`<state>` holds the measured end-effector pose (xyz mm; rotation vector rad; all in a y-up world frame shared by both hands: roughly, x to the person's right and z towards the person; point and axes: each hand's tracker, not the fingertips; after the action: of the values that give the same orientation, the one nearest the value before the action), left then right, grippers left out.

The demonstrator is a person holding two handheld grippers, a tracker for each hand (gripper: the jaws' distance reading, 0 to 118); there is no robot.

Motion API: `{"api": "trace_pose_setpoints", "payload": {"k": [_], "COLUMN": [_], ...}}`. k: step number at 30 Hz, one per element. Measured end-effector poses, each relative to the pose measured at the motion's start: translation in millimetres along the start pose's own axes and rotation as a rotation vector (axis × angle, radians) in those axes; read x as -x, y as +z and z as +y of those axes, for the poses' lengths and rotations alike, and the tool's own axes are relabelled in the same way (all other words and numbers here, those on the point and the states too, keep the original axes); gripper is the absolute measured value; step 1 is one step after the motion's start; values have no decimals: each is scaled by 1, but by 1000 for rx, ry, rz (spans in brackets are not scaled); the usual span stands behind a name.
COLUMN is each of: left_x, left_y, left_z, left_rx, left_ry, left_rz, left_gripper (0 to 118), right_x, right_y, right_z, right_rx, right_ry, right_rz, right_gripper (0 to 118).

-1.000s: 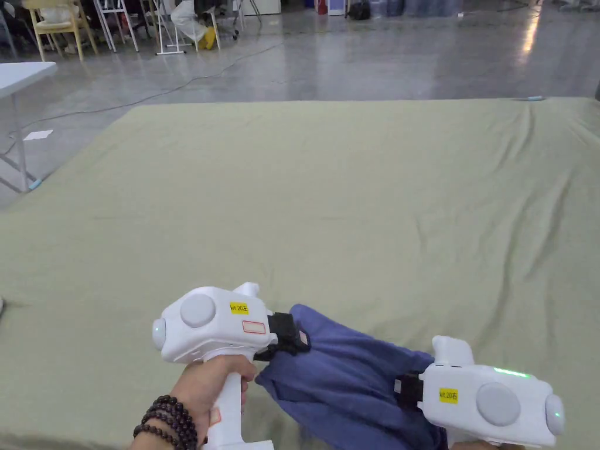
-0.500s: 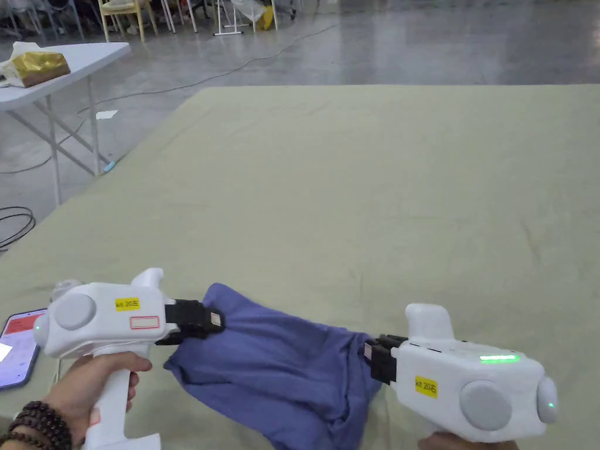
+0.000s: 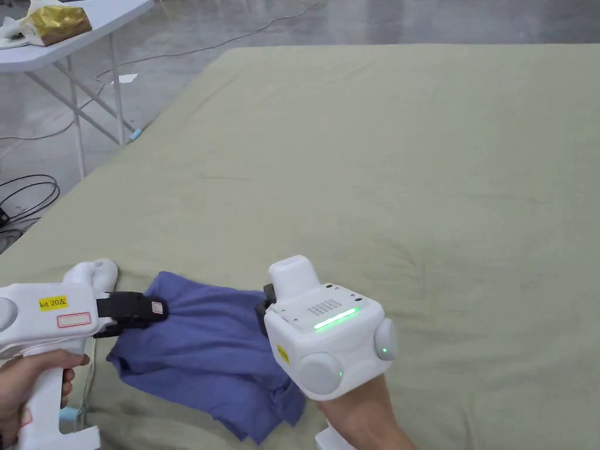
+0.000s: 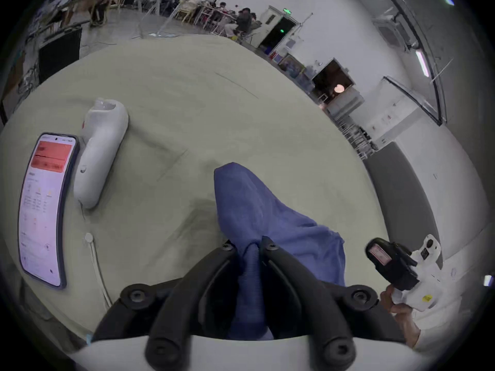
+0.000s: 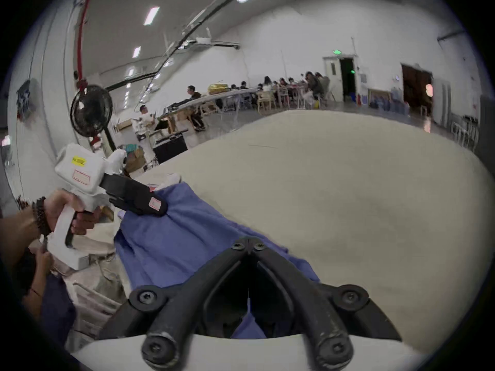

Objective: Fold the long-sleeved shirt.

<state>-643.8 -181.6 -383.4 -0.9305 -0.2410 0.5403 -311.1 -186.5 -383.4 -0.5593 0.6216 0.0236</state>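
The blue long-sleeved shirt (image 3: 199,351) lies bunched near the front left of the olive-green table cover (image 3: 410,176). My left gripper (image 3: 161,309) is shut on the shirt's left end; in the left gripper view the cloth (image 4: 257,211) is pinched between the jaws of that gripper (image 4: 249,244). My right gripper (image 3: 262,304) sits at the shirt's right edge, pointing away from me, its tips hidden by its white body. In the right gripper view its jaws (image 5: 249,247) are closed with a strip of blue cloth (image 5: 247,323) between them, and the left gripper (image 5: 160,208) is close by.
A phone (image 4: 45,208) and a white handheld device (image 4: 99,152) lie on the cover left of the shirt. A white folding table (image 3: 70,41) with a gold bag (image 3: 55,23) stands beyond the left edge, with cables (image 3: 29,193) on the floor.
The right gripper has swung in toward the left one and now points away from me, so the shirt has gone from stretched to bunched. The camera has also shifted.
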Motion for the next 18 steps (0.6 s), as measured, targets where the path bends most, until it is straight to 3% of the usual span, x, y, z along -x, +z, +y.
{"api": "trace_pose_setpoints", "payload": {"k": [2, 3, 4, 5, 6, 11, 13, 15, 17, 18], "left_x": [-6, -9, -8, -10, -13, -62, -101, -161, -214, -245], "left_y": [1, 2, 5, 14, 20, 52, 61, 65, 61, 57], "left_z": [-2, -3, -2, -1, 0, 3, -4, -17, -28, -35], "left_rx": [5, -6, -17, -85, -112, -125, -215, -317, -349, -364], "left_ry": [-33, -43, -52, -54, -53, -46, -131, -221, -279, -314], "left_rz": [57, 55, 50, 9, 24, 25, -68, -112, -106, -119], "left_gripper": [7, 20, 49, 98, 118, 117, 115, 90, 42, 26], "right_x": [4, 5, 5, 4, 2, -17, -32, -54, -77, -90], "right_y": [-2, 0, 3, 10, 17, 69, 97, 130, 166, 187], "right_z": [2, 3, 4, 5, 7, 23, 30, 39, 47, 50], "right_rx": [5, 9, 10, 0, -14, -61, -90, -125, -163, -191], "right_ry": [0, 6, 13, 16, 18, 15, 0, -29, -60, -72], "right_rz": [-3, -6, -7, -5, 1, -14, -43, -94, -153, -184], "right_gripper": [0, 0, 0, 0, 0, 0, 0, 0, 0, 0]}}
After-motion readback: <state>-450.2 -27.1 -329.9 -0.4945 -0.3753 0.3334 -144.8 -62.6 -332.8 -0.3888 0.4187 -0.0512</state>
